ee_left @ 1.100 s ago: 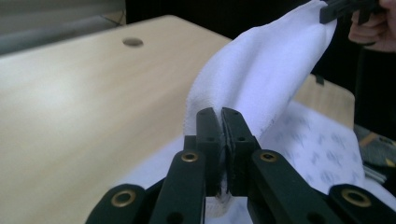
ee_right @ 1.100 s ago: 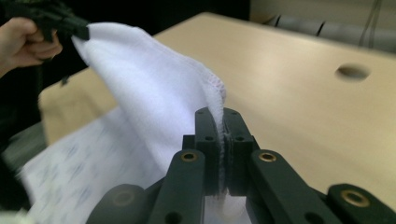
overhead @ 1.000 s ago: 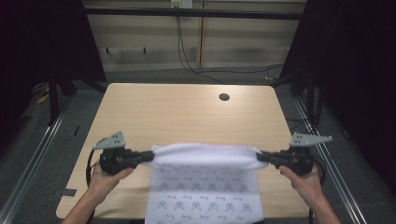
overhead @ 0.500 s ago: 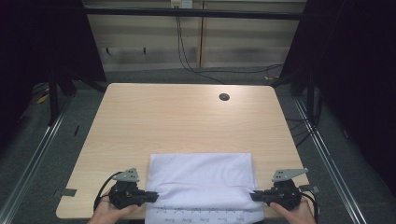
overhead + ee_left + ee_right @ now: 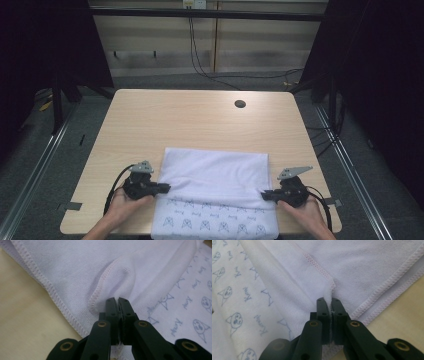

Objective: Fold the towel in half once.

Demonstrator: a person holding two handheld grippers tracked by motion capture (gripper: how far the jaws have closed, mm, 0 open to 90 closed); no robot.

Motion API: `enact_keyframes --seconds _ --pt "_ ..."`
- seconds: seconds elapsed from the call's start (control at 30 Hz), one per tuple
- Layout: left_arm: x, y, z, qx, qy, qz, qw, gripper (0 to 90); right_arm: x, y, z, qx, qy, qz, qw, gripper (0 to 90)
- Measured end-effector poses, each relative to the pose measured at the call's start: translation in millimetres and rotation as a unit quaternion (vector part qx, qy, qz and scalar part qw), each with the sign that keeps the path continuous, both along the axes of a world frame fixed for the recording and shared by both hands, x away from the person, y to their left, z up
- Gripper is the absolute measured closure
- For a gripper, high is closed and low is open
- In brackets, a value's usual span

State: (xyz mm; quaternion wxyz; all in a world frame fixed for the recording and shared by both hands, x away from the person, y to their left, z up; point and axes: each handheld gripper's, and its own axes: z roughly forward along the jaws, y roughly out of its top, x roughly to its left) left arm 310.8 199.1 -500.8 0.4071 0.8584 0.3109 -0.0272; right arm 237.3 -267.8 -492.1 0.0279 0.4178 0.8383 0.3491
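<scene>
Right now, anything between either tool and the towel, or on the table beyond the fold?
Nothing visible. The left tool and the right tool are each already shut on a hemmed corner of the towel, cloth pinched directly between the jaws. The table beyond the fold is bare wood apart from a small dark hole near its far edge.

Light wood-grain table (image 5: pixel 150 125) with rounded corners, seen from above, and a round dark cable hole (image 5: pixel 240 104) near its far edge, right of centre. A white towel (image 5: pixel 215 172) lies folded on the near half (plain side up, a printed layer with small blue figures showing at the near edge), overhanging the table's front.
</scene>
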Motion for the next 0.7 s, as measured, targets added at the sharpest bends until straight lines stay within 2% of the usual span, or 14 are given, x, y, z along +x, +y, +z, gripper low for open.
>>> enact_keyframes --seconds 0.23,0.43,0.53,0.6,0.7 --pt "49.3 -15.3 0.3 0.026 -0.035 0.034 0.9984 87.5 47.3 -1.1 -0.9 -0.011 -0.010 -0.023 0.9996 87.4" --pt "93.3 -21.5 -2.7 0.027 -0.049 0.074 0.9957 87.5 95.7 -1.4 -2.7 -0.017 -0.019 -0.048 0.9985 87.4" --pt "108.5 -23.2 -4.2 0.027 -0.058 0.087 0.9942 87.5 115.6 -0.6 -3.7 -0.021 -0.025 -0.060 0.9977 87.4" --pt "116.0 -23.4 -5.7 0.017 -0.055 0.102 0.9931 87.5 129.0 -0.9 -5.1 -0.015 -0.027 -0.072 0.9969 87.4" --pt "124.2 -24.1 -6.7 0.015 -0.059 0.115 0.9916 87.4 146.9 -3.0 -7.9 -0.006 -0.032 -0.087 0.9957 87.4"
